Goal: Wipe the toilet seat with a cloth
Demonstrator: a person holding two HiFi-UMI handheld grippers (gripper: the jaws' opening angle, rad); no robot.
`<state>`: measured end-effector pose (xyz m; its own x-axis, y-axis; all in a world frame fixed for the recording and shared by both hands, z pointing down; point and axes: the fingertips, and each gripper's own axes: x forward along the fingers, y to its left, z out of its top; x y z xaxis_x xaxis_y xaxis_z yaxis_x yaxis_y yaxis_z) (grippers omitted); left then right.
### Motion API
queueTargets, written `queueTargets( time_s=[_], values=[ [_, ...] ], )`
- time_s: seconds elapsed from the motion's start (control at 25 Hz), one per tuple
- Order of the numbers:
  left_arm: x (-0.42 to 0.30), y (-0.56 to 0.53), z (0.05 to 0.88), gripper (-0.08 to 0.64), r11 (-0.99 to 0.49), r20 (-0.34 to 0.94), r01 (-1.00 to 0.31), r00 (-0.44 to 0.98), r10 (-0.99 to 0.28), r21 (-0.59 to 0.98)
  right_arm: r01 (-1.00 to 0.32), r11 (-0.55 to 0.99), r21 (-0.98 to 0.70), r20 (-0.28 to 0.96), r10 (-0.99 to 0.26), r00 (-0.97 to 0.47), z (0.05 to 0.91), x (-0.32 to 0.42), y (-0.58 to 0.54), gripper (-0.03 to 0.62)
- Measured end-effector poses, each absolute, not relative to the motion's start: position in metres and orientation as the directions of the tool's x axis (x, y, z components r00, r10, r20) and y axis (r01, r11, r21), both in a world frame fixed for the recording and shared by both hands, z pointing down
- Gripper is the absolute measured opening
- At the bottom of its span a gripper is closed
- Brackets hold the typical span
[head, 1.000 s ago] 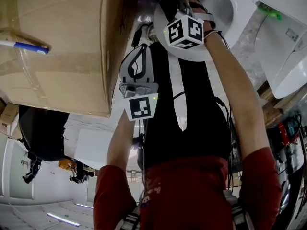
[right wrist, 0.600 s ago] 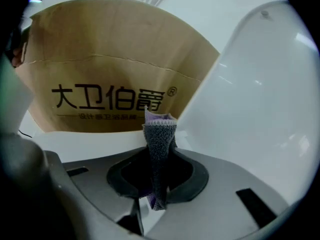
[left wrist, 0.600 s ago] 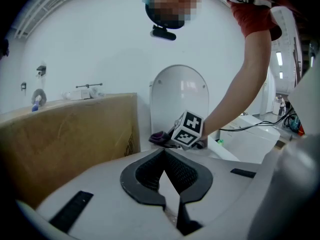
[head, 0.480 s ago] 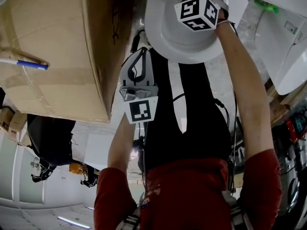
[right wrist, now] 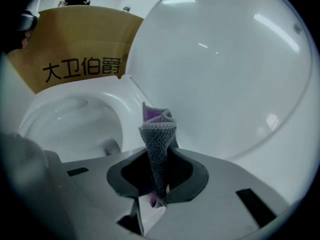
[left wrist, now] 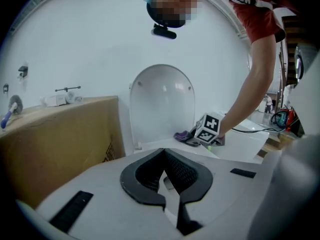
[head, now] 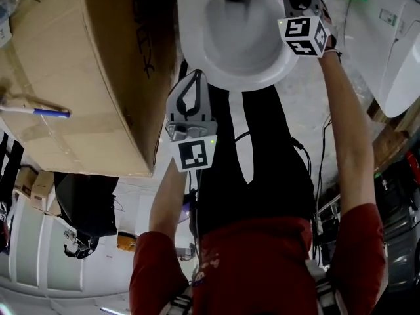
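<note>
Right hand-held gripper (right wrist: pixel 156 179) pinching folded grey-and-purple knit cloth (right wrist: pixel 158 134). Glossy white toilet seat (right wrist: pixel 127 101) just ahead-left of its jaws. Left hand-held gripper (left wrist: pixel 167 176) pressed together, empty. Advice: lower cloth flat onto seat, follow its curve, keep pressure even.

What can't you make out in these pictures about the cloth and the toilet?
- Head view: where the cloth meets the toilet is hidden behind the marker cube of the right gripper.
- Right gripper view: the bunched cloth covers its own contact spot.
- Left gripper view: the left gripper hides most of the bowl; the small items on the cardboard box are too small to identify.
</note>
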<state>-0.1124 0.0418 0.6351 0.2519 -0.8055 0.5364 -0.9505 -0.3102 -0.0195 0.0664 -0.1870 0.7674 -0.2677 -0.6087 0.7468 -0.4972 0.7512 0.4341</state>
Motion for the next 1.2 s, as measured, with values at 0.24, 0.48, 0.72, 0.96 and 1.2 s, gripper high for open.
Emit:
queueTargets(
  time_s=[0.24, 0.48, 0.72, 0.96, 1.2],
  values=[
    [-0.093, 0.034, 0.628, 0.014, -0.377, 0.538, -0.925, 0.296, -0.789, -0.043, -0.581, 0.709, 0.4, 0.769, -0.604, -0.207, 0.769, 0.118, -0.19, 0.063],
    [-0.084, 0.018, 0.597, 0.014, -0.288, 0.472, -0.957, 0.266, -0.84, 0.027, -0.663, 0.691, 0.289, 0.806, -0.549, -0.221, 0.758, 0.121, -0.189, 0.063],
    [-0.089, -0.005, 0.527, 0.014, -0.322, 0.424, -0.945, 0.271, -0.864, -0.051, -0.806, 0.585, 0.09, 0.803, -0.521, -0.289, 0.703, 0.129, -0.138, 0.063],
    [-0.089, -0.026, 0.416, 0.014, -0.22, 0.276, -0.975, 0.215, -0.937, 0.016, -0.868, 0.497, -0.028, 0.77, -0.543, -0.335, 0.592, 0.129, -0.061, 0.063],
    [-0.095, -0.035, 0.299, 0.014, -0.209, 0.152, -0.978, 0.204, -0.967, -0.019, -0.886, 0.443, -0.138, 0.651, -0.633, -0.419, 0.447, 0.109, -0.034, 0.063]
  ],
)
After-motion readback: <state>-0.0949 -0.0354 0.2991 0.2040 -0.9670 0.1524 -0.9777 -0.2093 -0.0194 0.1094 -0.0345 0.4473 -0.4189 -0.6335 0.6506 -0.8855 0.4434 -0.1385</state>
